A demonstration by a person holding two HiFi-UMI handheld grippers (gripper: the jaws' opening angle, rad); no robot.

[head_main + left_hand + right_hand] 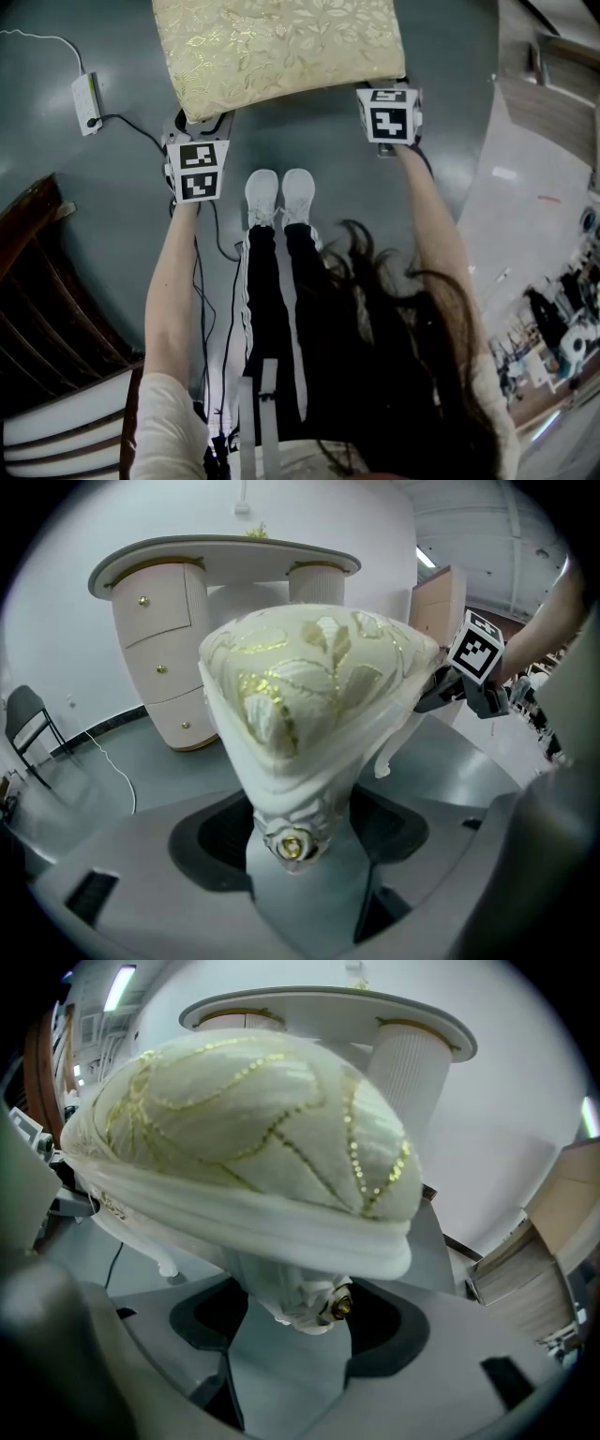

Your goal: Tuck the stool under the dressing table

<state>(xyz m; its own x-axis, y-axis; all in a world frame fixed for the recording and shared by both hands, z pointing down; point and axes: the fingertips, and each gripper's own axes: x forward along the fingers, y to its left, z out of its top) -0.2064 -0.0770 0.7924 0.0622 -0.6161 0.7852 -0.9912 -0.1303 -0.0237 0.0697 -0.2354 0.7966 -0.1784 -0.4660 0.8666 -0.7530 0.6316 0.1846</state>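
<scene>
The stool [281,47] has a cream cushion with a gold leaf pattern and stands on the grey floor in front of my feet. My left gripper [202,125] is at its near left corner and my right gripper [382,91] at its near right corner. In the left gripper view the carved white corner leg [295,841] with a gold rosette fills the gap between the jaws. In the right gripper view the other corner leg [300,1312] sits the same way, touching both pads. The white dressing table [225,555] [328,1007] stands beyond the stool against the wall.
A white power strip [86,101] with its cable lies on the floor at the left. Dark wooden furniture [47,281] is at the near left. A black folding chair [33,728] stands left of the dressing table, and a pale cabinet [441,602] to its right.
</scene>
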